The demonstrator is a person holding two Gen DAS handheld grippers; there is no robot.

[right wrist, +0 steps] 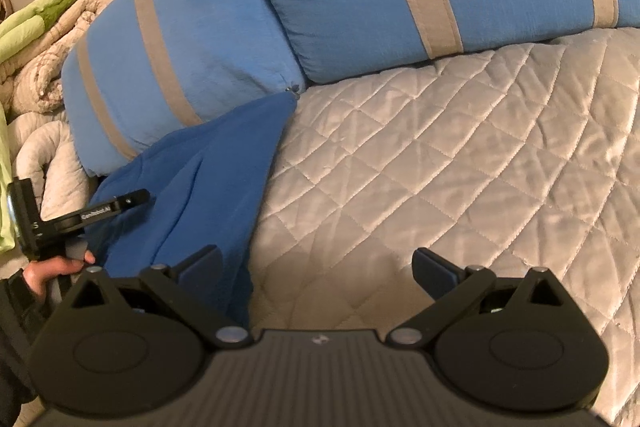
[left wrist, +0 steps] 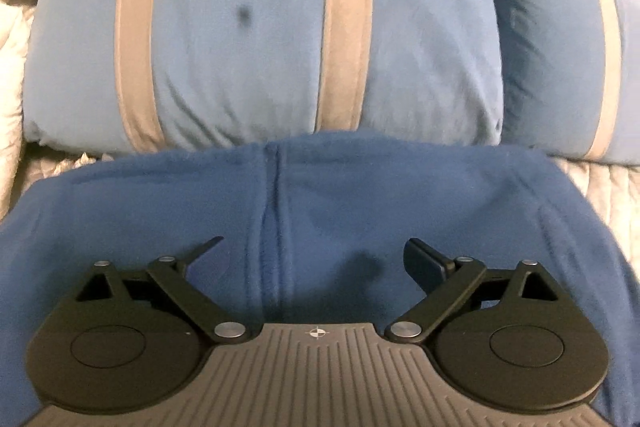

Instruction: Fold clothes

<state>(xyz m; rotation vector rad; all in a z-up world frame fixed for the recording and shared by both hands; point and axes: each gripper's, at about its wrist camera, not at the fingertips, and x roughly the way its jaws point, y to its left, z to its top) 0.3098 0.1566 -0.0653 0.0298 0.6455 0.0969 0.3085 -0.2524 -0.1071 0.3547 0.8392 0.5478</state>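
A dark blue garment (left wrist: 320, 195) lies folded on the bed, a seam running down its middle. My left gripper (left wrist: 314, 253) hovers over it, open, with nothing between its fingers. In the right wrist view the same garment (right wrist: 192, 187) sits at the left, its far corner touching a pillow. My right gripper (right wrist: 316, 265) is open just past the garment's right edge, above the bare quilt. Its left finger (right wrist: 200, 263) overlaps the cloth edge. The other gripper (right wrist: 116, 207), held by a hand (right wrist: 52, 271), shows at the left over the garment.
Two light blue pillows with grey stripes (left wrist: 260, 27) (left wrist: 560, 47) lean behind the garment. A grey quilted bedspread (right wrist: 460, 167) covers the bed to the right. Beige and green blankets (right wrist: 44, 39) are piled at the far left by the wall.
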